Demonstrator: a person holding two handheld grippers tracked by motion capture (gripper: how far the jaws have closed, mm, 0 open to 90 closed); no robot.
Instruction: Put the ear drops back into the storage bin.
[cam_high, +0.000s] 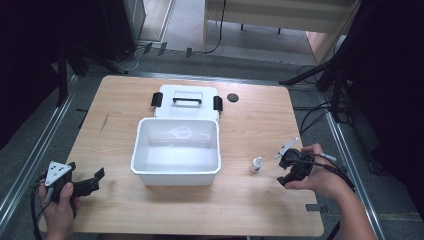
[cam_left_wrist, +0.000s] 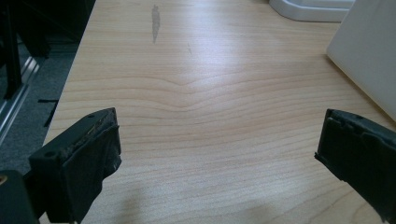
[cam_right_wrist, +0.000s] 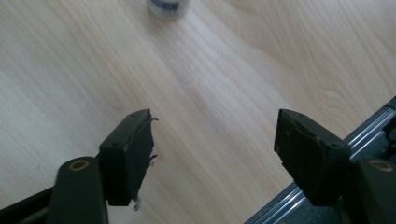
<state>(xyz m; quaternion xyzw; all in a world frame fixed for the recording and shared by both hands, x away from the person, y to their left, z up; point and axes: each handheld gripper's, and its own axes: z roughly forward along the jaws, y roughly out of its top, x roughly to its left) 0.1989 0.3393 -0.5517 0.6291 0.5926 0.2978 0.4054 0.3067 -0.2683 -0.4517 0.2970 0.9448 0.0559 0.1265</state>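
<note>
my left gripper (cam_left_wrist: 219, 154) hangs jaws wide apart over bare wood by the table's (cam_high: 250, 210) left edge, the white bin (cam_high: 176, 172) near its right. my right gripper (cam_right_wrist: 215, 144) gapes too, by the right edge, the small bottle (cam_high: 256, 164) just ahead.

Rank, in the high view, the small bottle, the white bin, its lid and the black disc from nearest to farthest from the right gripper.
From the right gripper:
1. Small bottle, just to its left.
2. White bin, mid-table.
3. Black disc, far side.
4. Lid, behind the bin.
</note>
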